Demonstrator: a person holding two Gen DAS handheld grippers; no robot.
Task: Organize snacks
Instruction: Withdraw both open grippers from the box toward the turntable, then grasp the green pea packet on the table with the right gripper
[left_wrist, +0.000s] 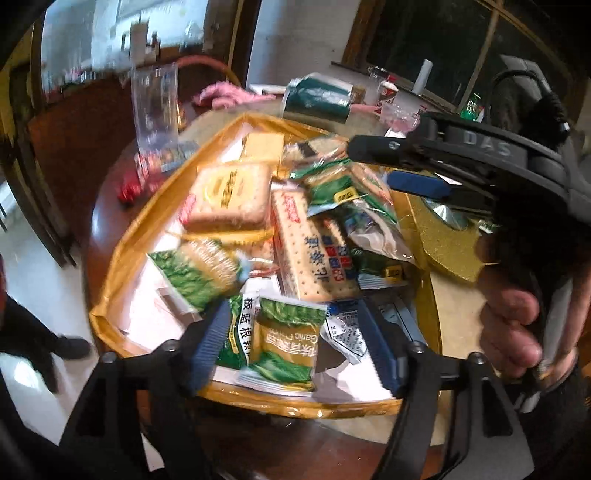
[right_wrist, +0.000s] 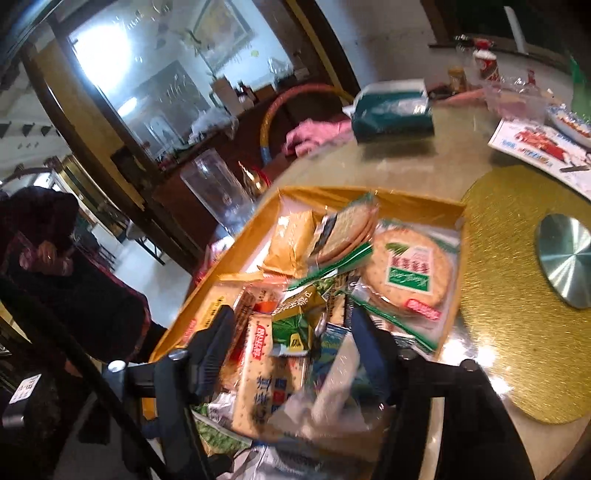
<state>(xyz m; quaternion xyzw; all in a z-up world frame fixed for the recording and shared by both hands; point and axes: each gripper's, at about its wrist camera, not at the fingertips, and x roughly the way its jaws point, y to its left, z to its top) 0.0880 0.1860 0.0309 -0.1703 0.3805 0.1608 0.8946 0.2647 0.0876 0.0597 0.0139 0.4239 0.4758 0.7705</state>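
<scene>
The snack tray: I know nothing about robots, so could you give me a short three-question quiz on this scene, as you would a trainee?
1. True or false: the left gripper is shut tight above the gold tray.
2. In the right wrist view, the cracker packet with the green label at the tray's far corner holds biscuits of what shape? A) round B) square C) star
3. Fill in: the clear glass stands ___ the tray (inside or outside).

Key: 1 false, its fingers stand wide apart. 2 A. 3 outside.
</scene>
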